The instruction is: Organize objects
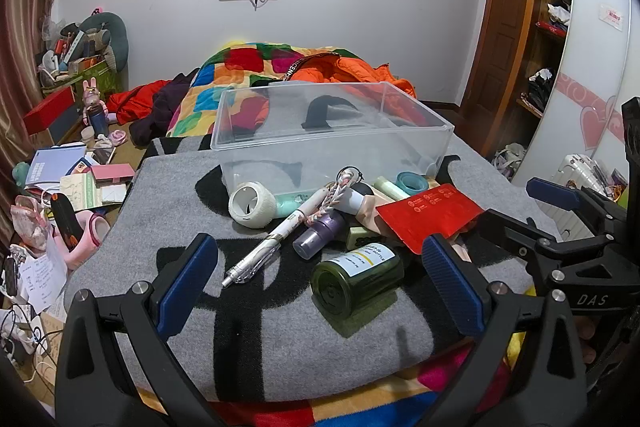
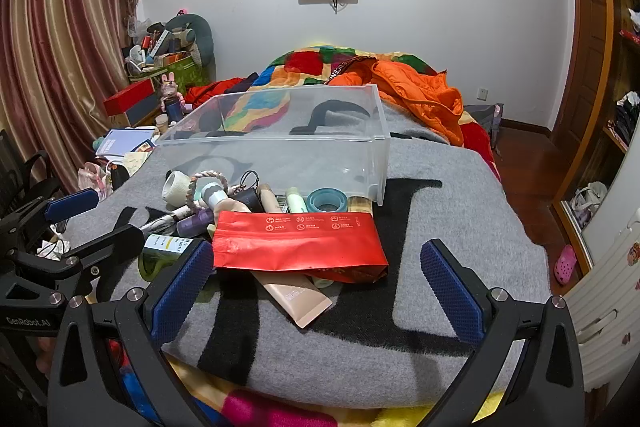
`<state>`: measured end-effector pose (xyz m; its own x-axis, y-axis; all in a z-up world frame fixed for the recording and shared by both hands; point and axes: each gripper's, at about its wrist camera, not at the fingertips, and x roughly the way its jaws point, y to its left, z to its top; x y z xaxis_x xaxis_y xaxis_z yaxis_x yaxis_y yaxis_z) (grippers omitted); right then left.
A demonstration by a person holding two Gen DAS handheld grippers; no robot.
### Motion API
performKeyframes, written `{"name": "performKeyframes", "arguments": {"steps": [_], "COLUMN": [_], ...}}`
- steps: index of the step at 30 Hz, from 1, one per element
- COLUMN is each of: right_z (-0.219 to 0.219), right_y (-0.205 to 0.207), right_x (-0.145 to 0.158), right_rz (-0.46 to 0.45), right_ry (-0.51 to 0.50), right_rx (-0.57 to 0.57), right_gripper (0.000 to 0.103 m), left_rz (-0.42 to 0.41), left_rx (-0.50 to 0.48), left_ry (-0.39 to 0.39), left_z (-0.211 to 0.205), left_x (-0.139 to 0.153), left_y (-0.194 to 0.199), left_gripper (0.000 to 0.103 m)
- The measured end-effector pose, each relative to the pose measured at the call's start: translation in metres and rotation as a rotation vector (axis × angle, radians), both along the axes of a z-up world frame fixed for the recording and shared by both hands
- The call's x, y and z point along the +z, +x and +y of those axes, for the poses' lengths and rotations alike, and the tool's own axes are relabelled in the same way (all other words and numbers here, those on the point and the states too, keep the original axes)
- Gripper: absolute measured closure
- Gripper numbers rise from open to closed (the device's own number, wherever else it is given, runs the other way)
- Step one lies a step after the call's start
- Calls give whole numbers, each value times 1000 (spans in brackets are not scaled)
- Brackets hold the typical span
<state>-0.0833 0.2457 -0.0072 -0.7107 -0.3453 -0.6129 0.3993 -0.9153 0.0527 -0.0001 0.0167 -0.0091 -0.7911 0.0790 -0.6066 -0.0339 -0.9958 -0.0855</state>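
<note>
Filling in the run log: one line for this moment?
stage: start | left gripper: open, empty | right gripper: open, empty | clear bin: empty | items piled before it on grey blanket

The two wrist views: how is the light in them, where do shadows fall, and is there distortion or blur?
Left wrist view: even indoor light, sharp; the green bottle throws a short shadow on the grey blanket; the door frame bows from the fisheye. Right wrist view: equally sharp; the red pouch shines a little; the clear bin shows faint reflections; dark corners frame the image.
</note>
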Motion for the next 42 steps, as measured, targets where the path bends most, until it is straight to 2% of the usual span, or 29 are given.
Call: {"name": "performKeyframes", "arguments": {"steps": [24,32,38,39,42], "right_z": [-3,-3,1,1,0], "right_y": [-1,-24,-45,-48,-57], "right_x": [1,0,2,2,1], "right_rz": [-10,-7,-9,-9,-22], "right_ry": [7,65,51,48,40], "right_rx": [10,-24,-33,-33,-27], "right_gripper": [0,0,1,1,3], "left_rz": [-10,13,23,20,-1], "left_rx": [1,31,24,23,27], "left_ry": [5,-34,-14,-9,-5], "left_z": [-2,-27,-42,-43,-48], "left_x": [-6,0,3,3,0], "left_y": [-5,-21,-37,-40,-50], "left_gripper": [0,0,0,1,15]}}
